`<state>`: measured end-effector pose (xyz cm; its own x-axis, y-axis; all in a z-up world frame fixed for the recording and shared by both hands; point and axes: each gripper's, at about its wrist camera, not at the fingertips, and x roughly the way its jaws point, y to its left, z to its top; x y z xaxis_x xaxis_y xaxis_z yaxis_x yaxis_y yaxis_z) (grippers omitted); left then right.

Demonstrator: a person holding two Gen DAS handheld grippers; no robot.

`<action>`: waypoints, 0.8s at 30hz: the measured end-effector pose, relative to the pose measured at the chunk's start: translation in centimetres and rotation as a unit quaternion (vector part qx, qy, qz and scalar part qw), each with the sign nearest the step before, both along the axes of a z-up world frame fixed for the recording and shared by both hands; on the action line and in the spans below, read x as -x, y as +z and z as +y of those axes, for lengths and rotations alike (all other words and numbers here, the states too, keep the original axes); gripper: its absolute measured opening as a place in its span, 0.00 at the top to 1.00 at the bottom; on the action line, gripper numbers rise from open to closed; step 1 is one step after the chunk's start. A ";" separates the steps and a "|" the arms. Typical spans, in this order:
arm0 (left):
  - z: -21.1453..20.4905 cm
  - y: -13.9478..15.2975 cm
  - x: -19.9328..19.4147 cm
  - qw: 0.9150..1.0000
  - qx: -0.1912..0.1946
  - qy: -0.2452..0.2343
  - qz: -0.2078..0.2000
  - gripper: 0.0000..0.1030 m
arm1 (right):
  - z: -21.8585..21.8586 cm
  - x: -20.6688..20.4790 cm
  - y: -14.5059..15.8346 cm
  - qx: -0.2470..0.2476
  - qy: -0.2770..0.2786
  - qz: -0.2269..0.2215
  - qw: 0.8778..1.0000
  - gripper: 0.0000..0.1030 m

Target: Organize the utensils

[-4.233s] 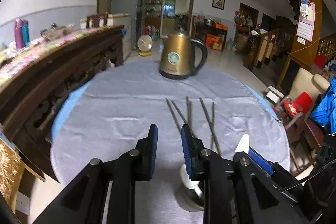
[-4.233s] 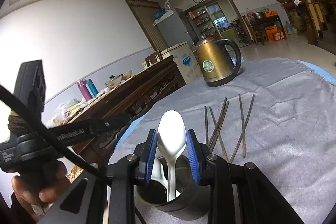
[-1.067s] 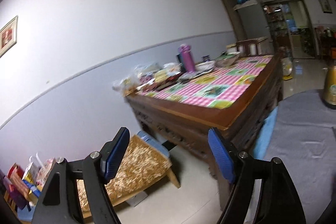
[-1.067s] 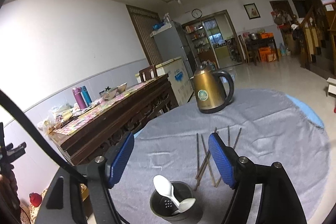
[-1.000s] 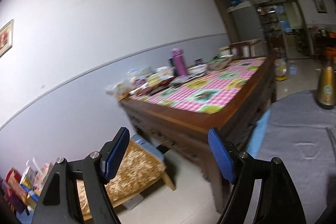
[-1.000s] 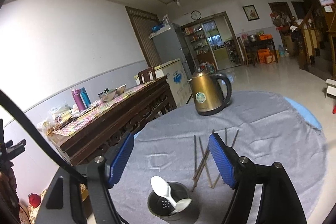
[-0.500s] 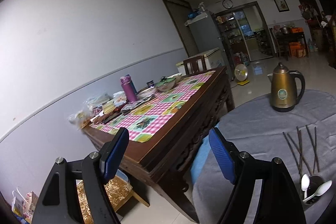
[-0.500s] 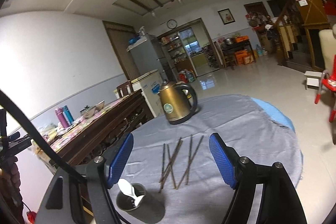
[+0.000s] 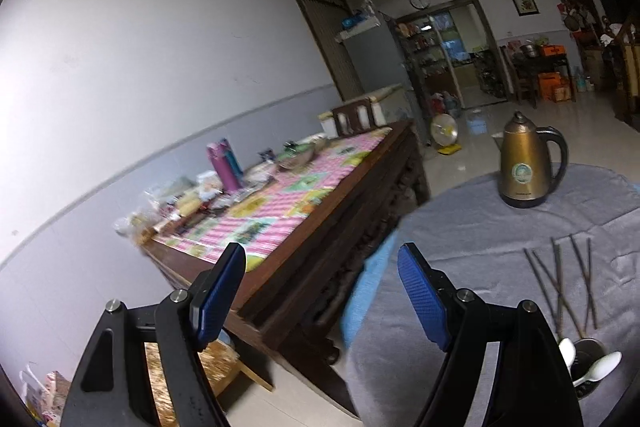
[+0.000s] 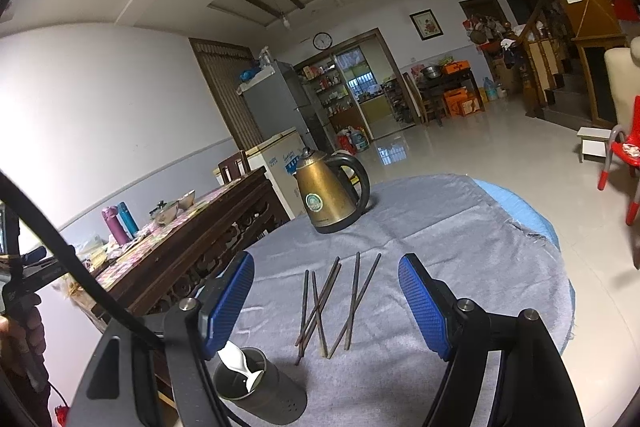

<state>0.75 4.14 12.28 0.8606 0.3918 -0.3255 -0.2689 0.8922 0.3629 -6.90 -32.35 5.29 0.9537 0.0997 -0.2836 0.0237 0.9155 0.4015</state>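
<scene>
In the right wrist view the left finger [image 10: 226, 301] of the right gripper [image 10: 326, 301] hides part of the white spoons [image 10: 240, 367], so only their bowls show and their handles cannot be made out. In the left wrist view the holder [image 9: 586, 367] sits at the dark lower right edge, cut off behind that gripper's right finger [image 9: 422, 301], with two spoons [image 9: 600, 367] poking from it. The left side of this view is blurred.

The holder [image 10: 260, 387] is a grey metal cup with small holes near its base, standing upright on the grey cloth [image 10: 440, 227] near the table's front edge. The dark brown chopsticks [image 10: 332, 303] lie loose on the cloth just beyond it, some crossing, between it and the brass kettle [image 10: 328, 199].

The left gripper [image 9: 320, 301] is spread wide with nothing between its pads, aimed at the side table [image 9: 280, 211]. The right gripper is also spread wide and empty, above the chopsticks.
</scene>
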 end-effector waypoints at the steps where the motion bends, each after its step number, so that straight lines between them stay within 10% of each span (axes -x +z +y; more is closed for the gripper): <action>1: 0.0 -0.3 -0.5 1.000 0.011 -0.010 0.010 0.23 | 0.1 -0.2 0.0 0.002 0.003 0.004 1.000 0.24; 4: 0.1 -1.9 -3.3 0.992 0.076 -0.065 0.076 0.23 | 0.5 -1.7 -0.4 -0.002 0.018 0.027 0.999 0.24; 10: -0.6 -7.5 -10.8 0.948 0.192 -0.124 0.224 0.23 | 0.3 -6.8 -2.5 -0.026 0.043 0.127 0.991 0.25; 16: -3.6 -11.5 -16.6 0.922 0.212 -0.162 0.281 0.24 | 0.3 -12.5 -5.2 -0.042 0.073 0.188 0.979 0.40; 24: -7.2 -15.7 -24.0 0.887 0.242 -0.196 0.339 0.51 | 0.6 -20.7 -8.2 -0.057 0.112 0.226 0.966 0.58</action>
